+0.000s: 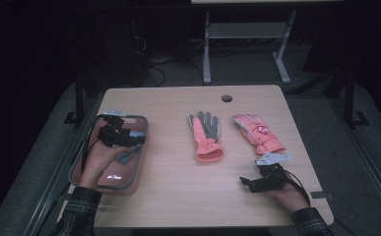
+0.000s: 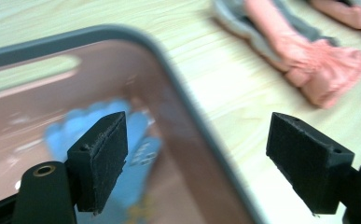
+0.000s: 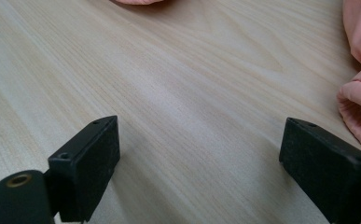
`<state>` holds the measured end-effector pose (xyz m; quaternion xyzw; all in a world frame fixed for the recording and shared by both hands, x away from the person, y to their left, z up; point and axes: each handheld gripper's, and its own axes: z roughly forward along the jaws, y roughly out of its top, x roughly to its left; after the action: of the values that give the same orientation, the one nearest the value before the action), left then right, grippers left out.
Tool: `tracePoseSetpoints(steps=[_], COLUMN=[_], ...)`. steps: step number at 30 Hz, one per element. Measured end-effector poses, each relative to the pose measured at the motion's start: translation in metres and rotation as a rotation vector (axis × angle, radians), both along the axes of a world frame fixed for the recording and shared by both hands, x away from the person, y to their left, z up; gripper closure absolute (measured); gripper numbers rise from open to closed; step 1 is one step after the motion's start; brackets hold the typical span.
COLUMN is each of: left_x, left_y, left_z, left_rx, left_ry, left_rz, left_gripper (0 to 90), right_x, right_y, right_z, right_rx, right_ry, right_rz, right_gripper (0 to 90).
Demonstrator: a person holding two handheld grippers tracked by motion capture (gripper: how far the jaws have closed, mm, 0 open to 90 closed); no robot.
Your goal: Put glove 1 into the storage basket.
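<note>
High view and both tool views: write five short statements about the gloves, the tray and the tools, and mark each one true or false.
1. A blue glove lies inside the tray. True.
2. The left tool is clamped on the blue glove. False: its jaws stand open above the tray, with nothing between them.
3. Two pink gloves lie on the table, outside the tray. True: the grey-palmed glove and the pink glove beside it.
4. The right tool holds a pink glove. False: its jaws are open over bare wood, with nothing between them.
5. The tray sits at the table's right edge. False: it sits at the left edge.
</note>
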<state>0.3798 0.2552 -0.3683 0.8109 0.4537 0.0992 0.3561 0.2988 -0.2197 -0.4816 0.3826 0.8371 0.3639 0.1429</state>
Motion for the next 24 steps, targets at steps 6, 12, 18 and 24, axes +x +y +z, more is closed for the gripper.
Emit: tracePoseSetpoints(steps=[6, 12, 18, 24], left_x=[-0.012, -0.025, -0.038, -0.050], left_y=[-0.027, -0.055, -0.082, -0.102], left_z=[0.006, 0.007, -0.002, -0.020], left_rx=[-0.021, -0.037, -0.044, -0.031], left_ry=[-0.025, -0.035, -0.032, -0.036], left_rz=[-0.060, -0.119, -0.181, -0.242], left_gripper=[20.0, 20.0, 20.0, 19.7], right_x=[0.000, 0.000, 0.000, 0.000], right_y=[0.000, 0.000, 0.000, 0.000], right_z=[0.000, 0.000, 0.000, 0.000], right_rx=[0.000, 0.000, 0.001, 0.001], right_ry=[0.000, -0.001, 0.000, 0.001], right_rz=[0.000, 0.000, 0.000, 0.000], right_gripper=[11.5, 11.5, 11.5, 11.5])
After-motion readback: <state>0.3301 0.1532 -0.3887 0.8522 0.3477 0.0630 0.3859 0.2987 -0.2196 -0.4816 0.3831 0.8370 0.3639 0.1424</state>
